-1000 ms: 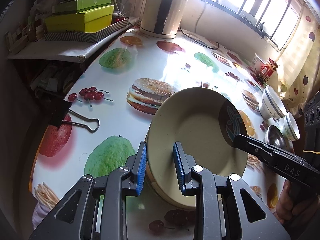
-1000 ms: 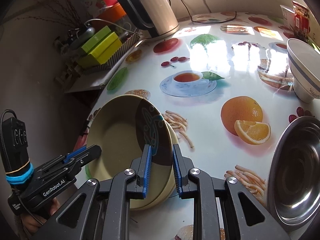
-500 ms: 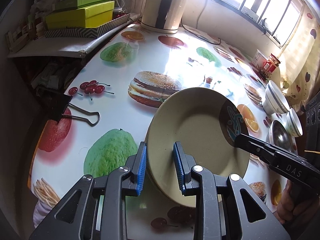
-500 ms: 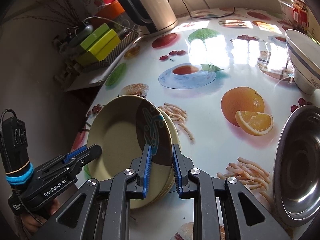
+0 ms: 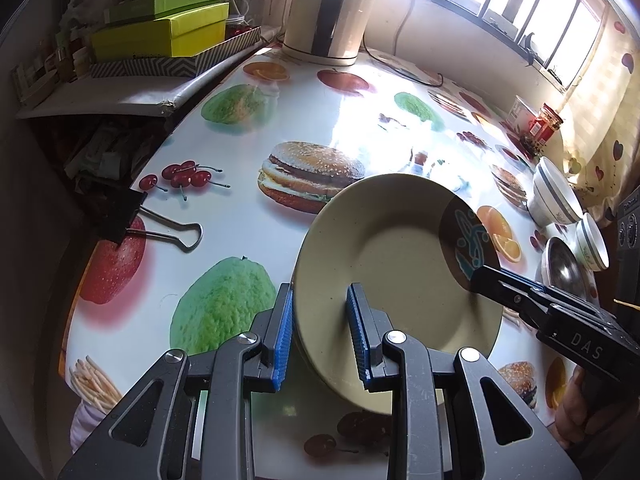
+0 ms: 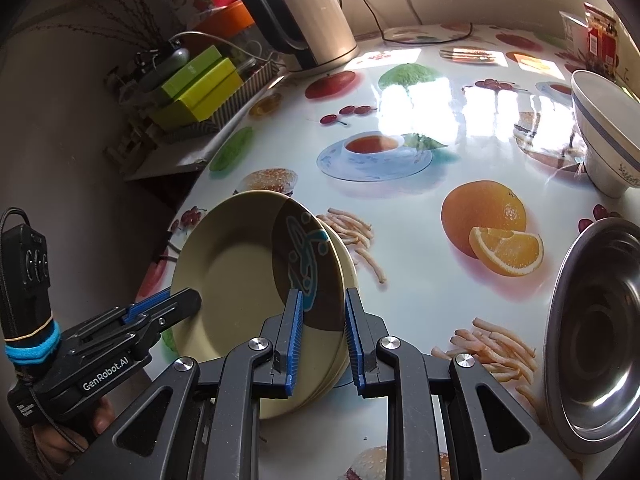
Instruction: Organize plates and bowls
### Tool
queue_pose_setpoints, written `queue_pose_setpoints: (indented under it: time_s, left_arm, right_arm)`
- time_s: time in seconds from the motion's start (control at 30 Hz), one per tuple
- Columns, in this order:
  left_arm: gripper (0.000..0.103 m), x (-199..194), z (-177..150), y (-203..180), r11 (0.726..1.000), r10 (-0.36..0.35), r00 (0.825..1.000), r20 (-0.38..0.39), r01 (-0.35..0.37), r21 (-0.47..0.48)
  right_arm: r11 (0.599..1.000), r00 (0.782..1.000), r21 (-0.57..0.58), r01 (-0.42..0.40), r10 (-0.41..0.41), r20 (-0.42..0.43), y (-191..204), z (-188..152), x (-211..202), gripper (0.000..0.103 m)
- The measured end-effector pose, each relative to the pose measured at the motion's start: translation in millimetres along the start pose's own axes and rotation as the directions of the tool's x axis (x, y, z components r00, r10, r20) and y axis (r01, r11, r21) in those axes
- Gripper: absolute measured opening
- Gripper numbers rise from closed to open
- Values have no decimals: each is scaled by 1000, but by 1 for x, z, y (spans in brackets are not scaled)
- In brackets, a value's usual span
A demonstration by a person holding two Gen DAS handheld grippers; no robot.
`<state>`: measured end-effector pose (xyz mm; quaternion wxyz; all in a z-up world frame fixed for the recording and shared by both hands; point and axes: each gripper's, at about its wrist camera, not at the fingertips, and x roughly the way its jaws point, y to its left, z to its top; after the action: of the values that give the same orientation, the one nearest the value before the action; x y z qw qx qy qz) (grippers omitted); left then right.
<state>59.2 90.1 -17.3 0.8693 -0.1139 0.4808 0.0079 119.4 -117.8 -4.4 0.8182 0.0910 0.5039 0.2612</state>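
A: So, biggest first: what fills the view?

B: A table (image 5: 248, 216) under a glossy cloth printed with burgers, fruit and fries. At about 12 o'clock in the left wrist view stands a cream kettle (image 5: 328, 8), with yellow-green boxes (image 5: 160, 32) stacked on a side shelf near 10 o'clock.

A: And the dishes?

B: A stack of beige plates (image 5: 384, 256) sits just right of centre in that view, tilted, its far edge raised. The top plate has a dark patch with a blue pattern at its 3 o'clock side. In the right wrist view a steel bowl (image 6: 596, 328) lies at 4 o'clock and a white bowl with blue stripes (image 6: 608, 136) at 2 o'clock, both well apart from the plates.

A: The grippers?

B: The left gripper (image 5: 320, 336) has its blue pads closed on the stack's near rim. The right gripper (image 6: 324, 340) clamps the opposite rim, over the dark patch. Each shows in the other's camera, held by a hand (image 6: 68, 432).

A: Anything smaller?

B: A black binder clip (image 5: 132, 220) at 9 o'clock on the table edge.
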Motion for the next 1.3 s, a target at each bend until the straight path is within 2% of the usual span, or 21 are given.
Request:
queue_pose_setpoints:
  time_s: [0.9,1.0,1.1,1.17,1.23,1.3]
  left_arm:
    - [28,1,-1,4,1000,-10,1000,-3,10,-18]
    - [28,0,-1,5,1000,-18,1000,-1,18,-25]
    - [28,0,0,7,999,-27,1000,1,27,-33]
    - [33,0,-1,7,998,-45,999,3,45,-35]
    - [43,-2,-2,8,997,-58,998,8,59,-45]
    - [44,-4,-3,9,996,-74,997,20,75,-51]
  right_arm:
    - [999,999,-4,36,-36,6,-1,1,0,23]
    - [999,999,-7,34,-34,7,-2,1,0,27]
    - [999,999,-12,45,-44,14,-2,2,0,36]
    - [999,999,-13,45,-45,17,0,1,0,45]
    - [998,998,-9,54,-54,20,0,-1,-1,48]
    - [998,998,-4,58,-58,25,-1,-3,-3,51]
